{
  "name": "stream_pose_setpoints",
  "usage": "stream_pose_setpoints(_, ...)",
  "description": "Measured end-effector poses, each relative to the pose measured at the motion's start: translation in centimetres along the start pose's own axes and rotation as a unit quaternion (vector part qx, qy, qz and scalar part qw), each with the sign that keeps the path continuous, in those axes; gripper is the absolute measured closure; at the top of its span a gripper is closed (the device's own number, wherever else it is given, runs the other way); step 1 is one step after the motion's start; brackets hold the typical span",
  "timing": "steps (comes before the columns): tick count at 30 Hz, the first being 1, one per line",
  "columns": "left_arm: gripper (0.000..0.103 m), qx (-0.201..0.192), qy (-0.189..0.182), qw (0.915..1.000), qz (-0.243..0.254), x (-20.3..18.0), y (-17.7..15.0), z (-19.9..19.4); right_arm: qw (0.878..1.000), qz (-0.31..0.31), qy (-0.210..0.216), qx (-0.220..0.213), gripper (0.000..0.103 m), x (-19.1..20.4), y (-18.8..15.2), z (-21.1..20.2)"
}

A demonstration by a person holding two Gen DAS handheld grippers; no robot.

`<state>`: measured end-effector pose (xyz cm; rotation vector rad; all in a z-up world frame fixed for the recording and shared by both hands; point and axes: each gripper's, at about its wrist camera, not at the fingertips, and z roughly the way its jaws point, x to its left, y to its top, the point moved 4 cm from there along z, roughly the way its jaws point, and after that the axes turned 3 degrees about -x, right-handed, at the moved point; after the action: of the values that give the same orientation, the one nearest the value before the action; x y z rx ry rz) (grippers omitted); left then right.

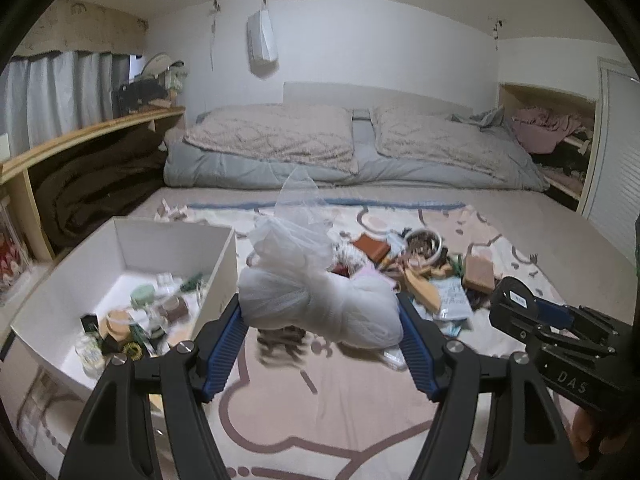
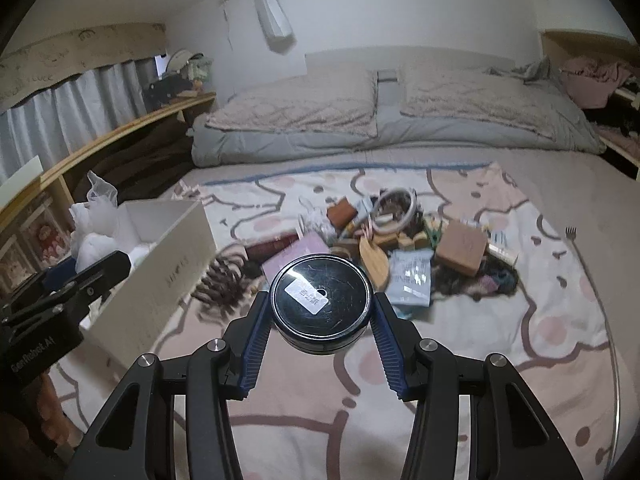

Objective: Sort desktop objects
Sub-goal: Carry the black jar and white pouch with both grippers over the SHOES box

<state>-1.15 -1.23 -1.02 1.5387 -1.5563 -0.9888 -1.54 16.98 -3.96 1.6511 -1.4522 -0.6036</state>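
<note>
My left gripper [image 1: 320, 312] is shut on a white bundle in a clear plastic bag [image 1: 316, 300] and holds it above the blanket, just right of the white box [image 1: 218, 276]. The bag also shows in the right wrist view [image 2: 94, 232] by the box [image 2: 172, 252]. My right gripper [image 2: 320, 304] is shut on a round black tin with a white label [image 2: 320, 300], held above the blanket. A pile of small objects [image 2: 400, 240] lies on the blanket beyond it; it also shows in the left wrist view [image 1: 424, 264].
The white box holds several small items [image 1: 136, 320]. A wooden shelf [image 1: 80, 140] runs along the left. Pillows and a grey duvet [image 1: 340, 148] lie at the back. A small fork [image 2: 570, 234] lies at the right on the blanket.
</note>
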Motion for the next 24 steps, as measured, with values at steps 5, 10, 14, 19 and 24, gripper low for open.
stream_pose_setpoints(5,0.031,-0.023,-0.002,0.9997,0.002,0.0,2.3,-1.0,1.000,-0.007,-0.003,-0.019,0.052,0.7,1.8,-0.7)
stream_pose_setpoints(10,0.031,-0.044,-0.010,0.9989,0.010,-0.3,4.2,-1.5,0.999,-0.015,0.006,-0.033,0.052,1.7,3.5,-0.8)
stream_pose_setpoints(14,0.031,-0.054,-0.015,0.9984,0.007,0.1,5.3,-1.3,0.999,-0.031,0.006,-0.042,0.052,2.8,4.6,-0.9)
stream_pose_setpoints(19,0.031,-0.063,-0.008,0.9980,0.003,1.3,6.7,-0.7,0.998,-0.041,0.012,-0.052,0.052,4.0,5.8,-0.6)
stream_pose_setpoints(24,0.031,-0.072,0.002,0.9972,-0.016,3.5,7.8,-0.5,0.997,-0.054,0.024,-0.050,0.052,5.8,6.6,0.2)
